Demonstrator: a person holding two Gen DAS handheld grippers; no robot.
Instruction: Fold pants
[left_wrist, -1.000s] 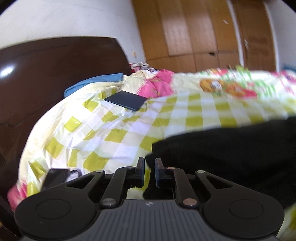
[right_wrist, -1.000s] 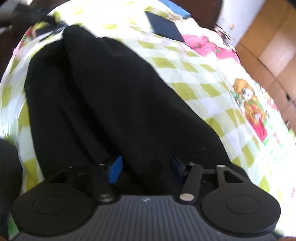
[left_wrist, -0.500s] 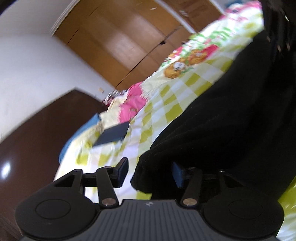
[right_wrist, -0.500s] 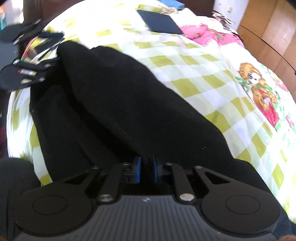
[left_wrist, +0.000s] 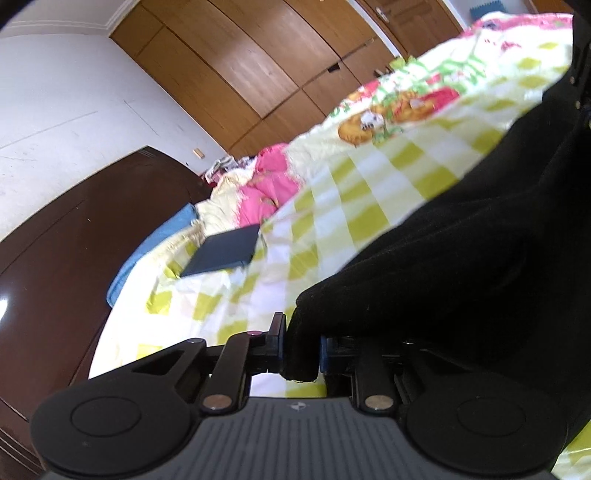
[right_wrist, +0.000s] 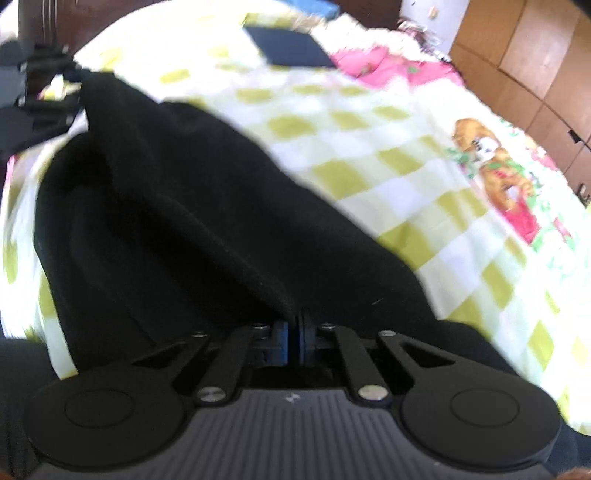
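Black pants (left_wrist: 461, 277) lie spread on a bed with a yellow-green checked cover (left_wrist: 351, 206). In the left wrist view my left gripper (left_wrist: 301, 350) is tilted, and its jaws are closing on a corner of the pants, the fabric pressed between the pads. In the right wrist view the pants (right_wrist: 184, 221) stretch from the near edge to the far left. My right gripper (right_wrist: 294, 343) is shut on a raised fold at their near end. The left gripper (right_wrist: 40, 92) shows blurred at the pants' far left corner.
A dark blue flat book or case (left_wrist: 225, 254) lies on the cover beyond the pants, with a blue pillow (left_wrist: 147, 254) and pink bedding (left_wrist: 266, 188) near it. A dark wooden headboard (left_wrist: 55, 277) bounds the bed on the left. Wooden wardrobe doors (left_wrist: 277, 74) stand behind.
The left gripper rolled, opened around the pants' corner and closed on it. The right gripper closed from open onto the pants' near fold and rose a little.
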